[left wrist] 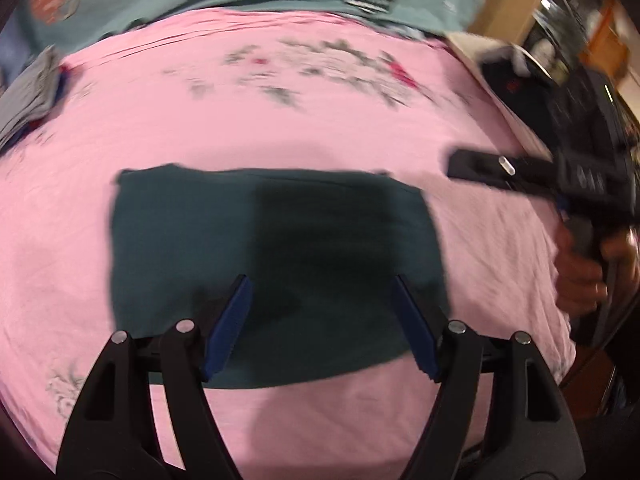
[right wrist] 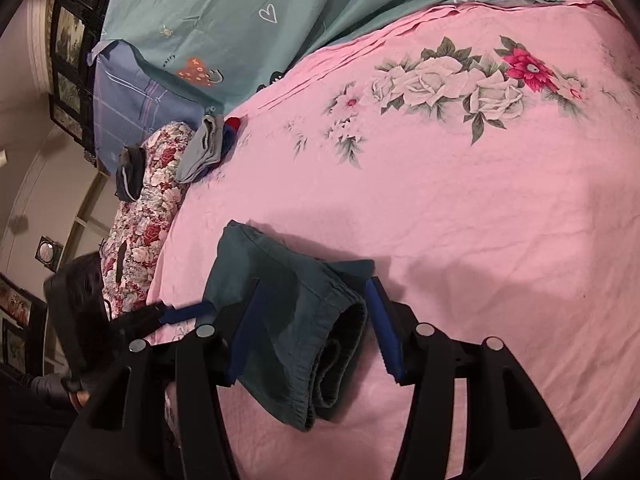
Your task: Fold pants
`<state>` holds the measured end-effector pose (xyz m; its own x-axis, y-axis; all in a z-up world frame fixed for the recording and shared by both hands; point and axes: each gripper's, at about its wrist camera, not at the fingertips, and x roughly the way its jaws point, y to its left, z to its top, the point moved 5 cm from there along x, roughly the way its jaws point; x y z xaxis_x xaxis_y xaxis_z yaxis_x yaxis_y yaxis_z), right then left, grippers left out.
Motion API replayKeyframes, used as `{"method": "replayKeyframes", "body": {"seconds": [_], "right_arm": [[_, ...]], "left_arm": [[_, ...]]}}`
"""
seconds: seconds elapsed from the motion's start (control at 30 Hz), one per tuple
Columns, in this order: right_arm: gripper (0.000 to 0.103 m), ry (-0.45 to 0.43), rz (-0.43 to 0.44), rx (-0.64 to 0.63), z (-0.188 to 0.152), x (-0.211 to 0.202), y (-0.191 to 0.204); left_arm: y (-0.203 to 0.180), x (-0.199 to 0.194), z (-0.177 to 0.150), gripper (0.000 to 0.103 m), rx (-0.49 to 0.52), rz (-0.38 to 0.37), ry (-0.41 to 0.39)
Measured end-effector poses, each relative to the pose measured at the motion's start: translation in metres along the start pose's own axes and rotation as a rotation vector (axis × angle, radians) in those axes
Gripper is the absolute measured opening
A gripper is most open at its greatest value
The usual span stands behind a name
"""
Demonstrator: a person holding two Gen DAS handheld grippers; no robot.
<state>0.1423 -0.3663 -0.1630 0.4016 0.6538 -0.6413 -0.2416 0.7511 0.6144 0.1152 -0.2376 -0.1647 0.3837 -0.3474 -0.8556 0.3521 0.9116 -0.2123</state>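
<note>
Down on the pink floral bedsheet (right wrist: pixel 460 208) sit our dark teal pants (left wrist: pixel 276 264), already packed into a compact rectangle, so we'd say the folding is basically done or one tuck away. From the left wrist view the bundle's long axis runs side to side across the left gripper (left wrist: pixel 320 292), with the far edge lying straight and flat. From the right wrist view we can see the elastic waistband end (right wrist: pixel 344 344) with its stacked layers facing us, right between the right gripper (right wrist: pixel 316 304) fingers.

Both grippers are spread wide and neither is pinching any cloth, as far as we can tell. The left one hovers over the near half of the pants, blue pads (left wrist: pixel 228 328) apart above the fabric. The right one straddles the waistband end, so it looks like the nearer one for any last squaring-up of that thick edge. Whether its pads actually touch the cloth, we can't say.

Going outward from the pants: a grey garment (right wrist: pixel 204 152) lies well beyond them toward the head of the bed, next to a red floral pillow (right wrist: pixel 148 216). Past those is a teal patterned duvet (right wrist: pixel 224 12). The left view is motion-blurred, so fine creases there are a guess at best.
</note>
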Motion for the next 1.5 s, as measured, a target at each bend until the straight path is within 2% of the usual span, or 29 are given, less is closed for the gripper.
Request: {"method": "replayKeyframes", "body": {"seconds": [0.1,0.17,0.23,0.3,0.33,0.37,0.43,0.53,0.7,0.87,0.93,1.03,1.1,1.13,1.17,1.33,1.43,1.5], "right_arm": [[0.053,0.001,0.016,-0.020,0.001,0.000,-0.001],[0.053,0.014,-0.001,-0.032,-0.001,0.003,-0.002],[0.053,0.031,-0.030,-0.047,-0.004,0.004,-0.005],[0.053,0.030,-0.047,-0.058,-0.005,0.002,-0.007],[0.054,0.025,-0.057,-0.068,-0.006,-0.001,-0.008],[0.055,0.022,-0.061,-0.073,-0.006,-0.001,-0.009],[0.057,0.032,-0.051,-0.072,-0.007,0.002,-0.011],[0.059,0.062,-0.061,-0.064,-0.008,0.015,-0.015],[0.060,0.103,-0.027,-0.070,-0.008,0.035,-0.013],[0.060,0.160,-0.034,-0.075,-0.007,0.056,-0.017],[0.060,0.181,-0.010,-0.066,-0.008,0.062,-0.021],[0.063,0.168,0.042,-0.060,-0.005,0.065,-0.022],[0.069,0.166,0.103,-0.017,-0.002,0.068,-0.024],[0.077,0.168,0.142,0.014,-0.001,0.069,-0.025],[0.080,0.168,0.156,0.030,0.001,0.070,-0.026],[0.080,0.205,0.155,0.042,-0.004,0.072,-0.013],[0.071,0.210,0.139,0.039,-0.009,0.072,-0.010],[0.064,0.209,0.138,0.081,-0.009,0.072,-0.017]], "left_arm": [[-0.027,0.018,-0.009,0.073,0.062,0.002,0.039],[-0.035,0.043,-0.016,0.075,0.060,-0.009,0.122],[-0.045,0.052,-0.018,0.079,0.134,0.049,0.116],[-0.046,0.047,-0.016,0.079,0.130,0.049,0.115],[-0.042,0.040,-0.014,0.079,0.097,0.034,0.109],[-0.035,0.033,-0.012,0.084,0.063,0.044,0.097],[-0.013,0.019,-0.011,0.093,-0.012,0.097,0.065],[0.033,-0.002,-0.012,0.094,-0.160,0.195,0.033],[0.092,-0.030,-0.026,0.094,-0.380,0.289,0.020],[0.116,-0.053,-0.043,0.095,-0.441,0.346,0.013],[0.122,-0.058,-0.050,0.095,-0.449,0.355,0.019],[0.133,-0.062,-0.059,0.095,-0.466,0.357,0.030],[0.138,-0.063,-0.064,0.095,-0.470,0.351,0.035],[0.140,-0.063,-0.064,0.095,-0.468,0.344,0.034],[0.143,-0.065,-0.065,0.095,-0.463,0.336,0.032],[0.155,-0.065,-0.052,0.095,-0.416,0.272,0.008],[0.160,-0.060,-0.049,0.095,-0.396,0.210,0.012],[0.161,-0.052,-0.050,0.095,-0.391,0.164,0.017]]}}
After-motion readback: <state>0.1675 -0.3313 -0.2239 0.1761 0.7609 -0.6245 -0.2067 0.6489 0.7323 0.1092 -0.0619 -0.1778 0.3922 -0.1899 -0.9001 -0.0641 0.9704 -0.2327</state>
